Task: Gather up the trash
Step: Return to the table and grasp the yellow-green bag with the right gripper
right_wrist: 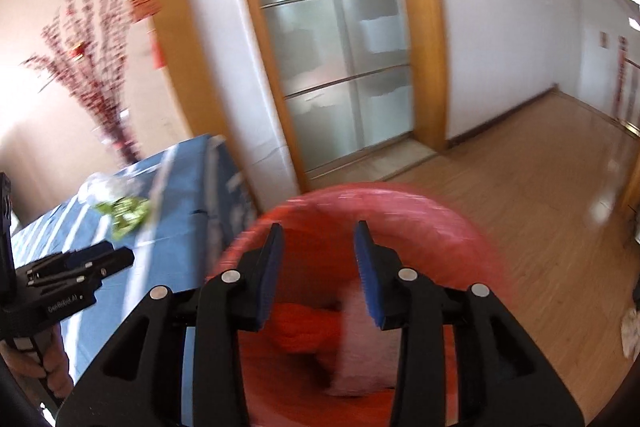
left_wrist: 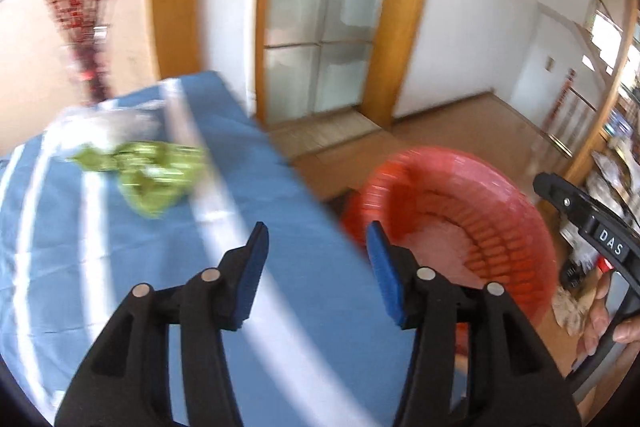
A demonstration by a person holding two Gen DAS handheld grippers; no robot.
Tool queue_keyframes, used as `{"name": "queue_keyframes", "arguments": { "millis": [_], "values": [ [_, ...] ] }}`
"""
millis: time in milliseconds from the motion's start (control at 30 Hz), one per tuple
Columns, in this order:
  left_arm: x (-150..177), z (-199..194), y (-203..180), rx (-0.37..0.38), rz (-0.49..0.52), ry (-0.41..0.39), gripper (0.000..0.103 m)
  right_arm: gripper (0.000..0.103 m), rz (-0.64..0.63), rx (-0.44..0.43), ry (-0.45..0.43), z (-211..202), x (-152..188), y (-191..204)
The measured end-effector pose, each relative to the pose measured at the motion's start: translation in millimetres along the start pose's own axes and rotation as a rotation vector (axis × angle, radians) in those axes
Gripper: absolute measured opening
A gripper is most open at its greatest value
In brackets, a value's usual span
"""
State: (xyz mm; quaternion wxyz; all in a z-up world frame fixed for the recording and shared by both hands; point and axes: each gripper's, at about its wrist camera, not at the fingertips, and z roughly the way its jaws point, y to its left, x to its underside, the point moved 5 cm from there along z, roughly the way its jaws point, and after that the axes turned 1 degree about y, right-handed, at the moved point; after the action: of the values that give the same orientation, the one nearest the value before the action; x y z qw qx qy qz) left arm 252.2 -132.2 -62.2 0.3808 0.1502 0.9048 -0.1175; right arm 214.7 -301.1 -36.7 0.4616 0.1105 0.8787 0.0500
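Remaining on the table (left_wrist: 120,267), green trash (left_wrist: 148,179) is yet to be collected; both grippers' fingers (right_wrist: 268,275) are held apart, empty, near the red bin (right_wrist: 460,227).

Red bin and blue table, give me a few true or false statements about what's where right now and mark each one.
1. The left gripper holds a green wrapper. False: its jaws stand open with nothing between them.
2. The crumpled green trash lies on the blue tablecloth. True.
3. The red bin stands on the table. False: it stands beside the table edge, lower than the tabletop.
4. The right gripper is open over the bin's mouth. True.
5. The bin is empty. False: something pale lies inside it, too blurred to identify.
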Motion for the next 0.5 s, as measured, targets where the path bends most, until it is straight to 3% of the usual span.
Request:
{"name": "queue_keyframes", "arguments": {
  "millis": [200,367,500],
  "values": [
    [8.0,-33.5,105.7,-0.183,-0.086,-0.05,0.056,0.038,-0.131,-0.176,0.077,39.5,-4.8,107.8],
    [18.8,-51.4,190.6,-0.278,-0.218,-0.057,0.056,0.038,-0.197,-0.284,0.142,80.2,-1.6,193.2],
    [25.7,-62.9,236.3,-0.327,-0.281,-0.071,0.056,0.038,-0.243,-0.331,0.189,115.3,3.3,251.4]
  ]
}}
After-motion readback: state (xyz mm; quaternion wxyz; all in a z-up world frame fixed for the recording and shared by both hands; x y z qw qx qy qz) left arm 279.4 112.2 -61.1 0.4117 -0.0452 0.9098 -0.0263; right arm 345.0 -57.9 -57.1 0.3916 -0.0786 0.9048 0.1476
